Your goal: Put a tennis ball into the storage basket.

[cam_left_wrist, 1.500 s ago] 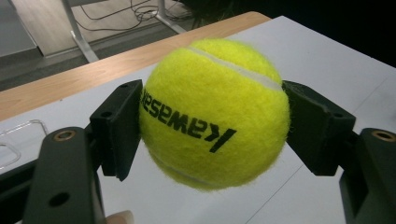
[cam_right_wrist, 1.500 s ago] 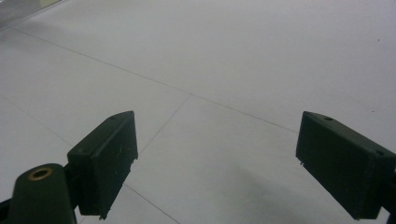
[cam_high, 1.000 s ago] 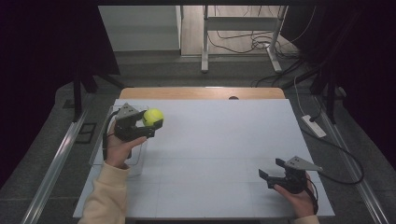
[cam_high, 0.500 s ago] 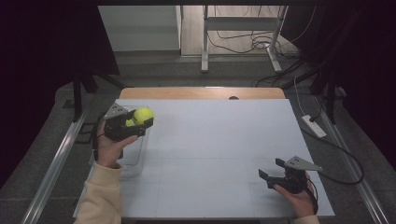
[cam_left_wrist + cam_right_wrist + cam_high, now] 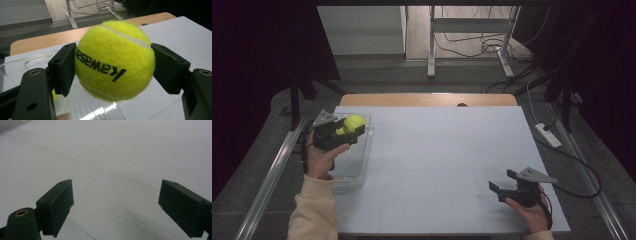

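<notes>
The left gripper [image 5: 343, 131] has its jaws clamped on the tennis ball [image 5: 113, 60] over the clear box [image 5: 362, 167], so next it should let go, while the right gripper [image 5: 507, 186] rests with jaws apart

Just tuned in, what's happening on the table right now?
A person holds a gripper in each hand. The left gripper is clamped on a fuzzy yellow tennis ball with black lettering, held above a clear plastic bin at the left edge of the white table. The right gripper sits near the table's front right with its jaws open and nothing between them.
</notes>
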{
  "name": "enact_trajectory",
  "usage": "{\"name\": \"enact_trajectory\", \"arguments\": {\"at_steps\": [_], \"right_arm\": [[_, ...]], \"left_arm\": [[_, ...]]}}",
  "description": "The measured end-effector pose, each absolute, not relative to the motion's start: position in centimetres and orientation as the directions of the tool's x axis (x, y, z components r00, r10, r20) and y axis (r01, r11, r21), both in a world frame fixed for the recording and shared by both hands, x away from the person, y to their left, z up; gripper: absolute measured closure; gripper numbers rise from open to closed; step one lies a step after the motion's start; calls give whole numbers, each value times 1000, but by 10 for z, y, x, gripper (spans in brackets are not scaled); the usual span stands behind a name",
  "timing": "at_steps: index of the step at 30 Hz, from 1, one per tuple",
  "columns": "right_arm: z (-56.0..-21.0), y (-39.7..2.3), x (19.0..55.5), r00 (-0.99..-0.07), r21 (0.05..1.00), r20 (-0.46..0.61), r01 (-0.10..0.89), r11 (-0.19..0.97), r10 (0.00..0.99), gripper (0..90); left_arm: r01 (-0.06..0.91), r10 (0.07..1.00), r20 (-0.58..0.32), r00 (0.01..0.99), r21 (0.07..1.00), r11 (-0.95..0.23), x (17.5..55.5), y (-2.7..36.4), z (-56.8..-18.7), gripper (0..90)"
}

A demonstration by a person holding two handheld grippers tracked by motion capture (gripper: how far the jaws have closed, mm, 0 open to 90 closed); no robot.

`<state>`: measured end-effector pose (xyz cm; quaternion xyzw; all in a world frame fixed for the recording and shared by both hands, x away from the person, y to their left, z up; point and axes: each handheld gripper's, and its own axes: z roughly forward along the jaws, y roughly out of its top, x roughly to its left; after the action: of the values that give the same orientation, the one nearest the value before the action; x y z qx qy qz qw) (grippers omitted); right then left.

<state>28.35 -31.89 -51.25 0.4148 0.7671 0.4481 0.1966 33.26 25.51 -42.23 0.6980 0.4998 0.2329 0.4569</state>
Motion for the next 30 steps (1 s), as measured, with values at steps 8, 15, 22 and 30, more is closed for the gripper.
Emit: {"name": "enact_trajectory", "arguments": {"at_steps": [8, 15, 22, 30], "right_arm": [[-513, -318, 284, -580, 850, 70, 460, 255, 811, 124], [-512, -320, 284, -576, 851, 68, 460, 254, 815, 124], [-513, -318, 283, -579, 850, 69, 460, 256, 812, 124], [-513, -319, 284, -579, 849, 70, 463, 257, 812, 124]], "left_arm": [[505, 926, -139, 351, 861, -63, 332, 269, -427, 269], [517, 938, -138, 317, 855, -49, 331, 278, -428, 270], [525, 944, -124, 305, 849, -58, 327, 281, -428, 269], [549, 954, -106, 279, 833, -68, 324, 288, -435, 269]]}}
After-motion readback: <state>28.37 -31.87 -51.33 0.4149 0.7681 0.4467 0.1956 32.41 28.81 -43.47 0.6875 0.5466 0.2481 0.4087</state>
